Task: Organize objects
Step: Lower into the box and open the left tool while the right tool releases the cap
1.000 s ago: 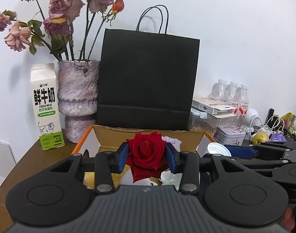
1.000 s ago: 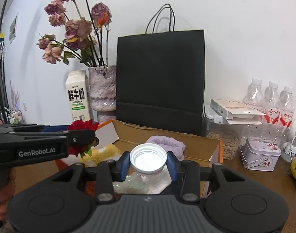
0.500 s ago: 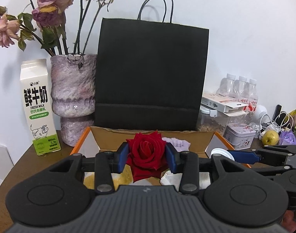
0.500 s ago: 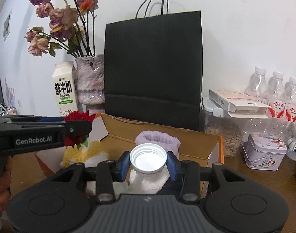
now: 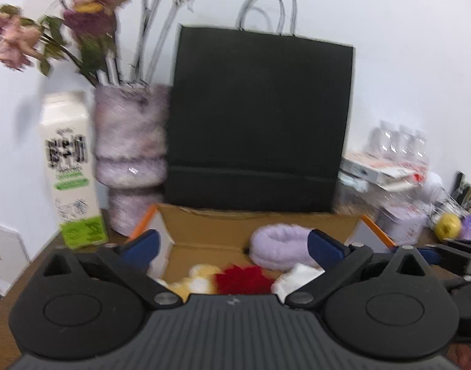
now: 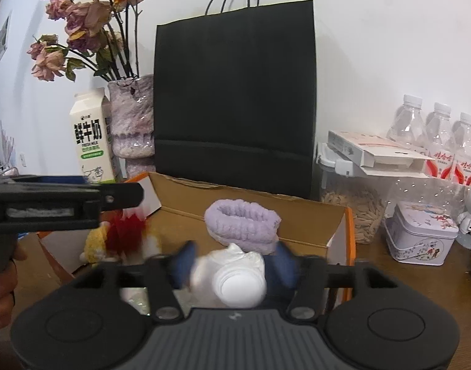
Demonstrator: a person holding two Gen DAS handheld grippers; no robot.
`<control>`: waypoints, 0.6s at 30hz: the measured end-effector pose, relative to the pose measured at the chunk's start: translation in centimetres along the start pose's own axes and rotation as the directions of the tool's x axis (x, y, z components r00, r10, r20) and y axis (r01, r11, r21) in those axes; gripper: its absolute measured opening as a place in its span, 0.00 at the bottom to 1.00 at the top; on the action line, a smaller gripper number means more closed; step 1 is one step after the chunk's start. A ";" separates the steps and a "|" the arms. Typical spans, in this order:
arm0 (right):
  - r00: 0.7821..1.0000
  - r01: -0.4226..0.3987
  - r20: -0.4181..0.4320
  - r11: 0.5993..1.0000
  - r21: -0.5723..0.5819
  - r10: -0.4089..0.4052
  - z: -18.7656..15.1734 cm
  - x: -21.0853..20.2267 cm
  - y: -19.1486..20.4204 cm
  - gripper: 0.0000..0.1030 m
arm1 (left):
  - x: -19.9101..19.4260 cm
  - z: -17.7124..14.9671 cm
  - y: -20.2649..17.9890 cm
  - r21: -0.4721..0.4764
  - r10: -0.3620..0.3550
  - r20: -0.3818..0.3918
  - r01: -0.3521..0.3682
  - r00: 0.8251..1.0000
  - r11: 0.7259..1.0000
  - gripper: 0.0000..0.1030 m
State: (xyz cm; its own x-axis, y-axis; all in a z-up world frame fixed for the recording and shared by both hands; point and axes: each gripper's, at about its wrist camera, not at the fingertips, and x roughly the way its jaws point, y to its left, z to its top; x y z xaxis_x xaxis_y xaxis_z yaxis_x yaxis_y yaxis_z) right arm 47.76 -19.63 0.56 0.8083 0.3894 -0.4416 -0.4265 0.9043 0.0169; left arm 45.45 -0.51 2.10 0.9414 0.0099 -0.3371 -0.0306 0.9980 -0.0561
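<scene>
My left gripper [image 5: 232,243] hangs over the open cardboard box [image 5: 251,215], its jaws opening wide with nothing between the blue pads. Below them a blurred red rose [image 5: 243,279] lies in the box beside a yellow plush [image 5: 201,273] and a lilac fluffy band [image 5: 278,246]. My right gripper [image 6: 232,263] is over the same box [image 6: 297,206] with jaws opening. A white-capped bottle [image 6: 238,288] sits low between the blurred pads, which stand clear of it. In the right wrist view the left gripper [image 6: 65,203] reaches in from the left above the rose [image 6: 124,231].
A black paper bag [image 6: 235,98] stands just behind the box. Left of it are a vase of dried roses [image 6: 132,120] and a milk carton [image 6: 89,138]. To the right are a seed jar [image 6: 352,212], a tin [image 6: 420,234] and water bottles [image 6: 439,135].
Both grippers went from shut to open. The rose left the left jaws and dropped into the box. The white-capped bottle slipped down out of the right jaws.
</scene>
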 end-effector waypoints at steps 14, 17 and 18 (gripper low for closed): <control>1.000 0.005 0.007 1.000 0.004 -0.005 0.1 -0.2 0.1 1.00 | 0.4 0.1 0.6 -0.018 0.025 -0.025 -0.026 0.999 1.000 1.00; 1.000 0.004 0.006 1.000 0.004 -0.004 0.1 -0.2 0.1 1.00 | 0.2 0.0 0.4 -0.012 0.023 -0.025 -0.023 0.999 1.000 1.00; 1.000 0.003 0.004 1.000 0.004 -0.003 0.1 -0.3 0.1 1.00 | 0.2 0.0 0.4 -0.012 0.021 -0.025 -0.021 0.999 1.000 1.00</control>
State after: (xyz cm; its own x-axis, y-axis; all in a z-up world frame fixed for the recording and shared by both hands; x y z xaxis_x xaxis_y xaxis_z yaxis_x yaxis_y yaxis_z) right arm 47.55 -19.65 0.73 0.8111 0.3879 -0.4378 -0.4227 0.9061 0.0196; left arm 45.60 -0.13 1.98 0.9319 0.0290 -0.3615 -0.0544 0.9967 -0.0602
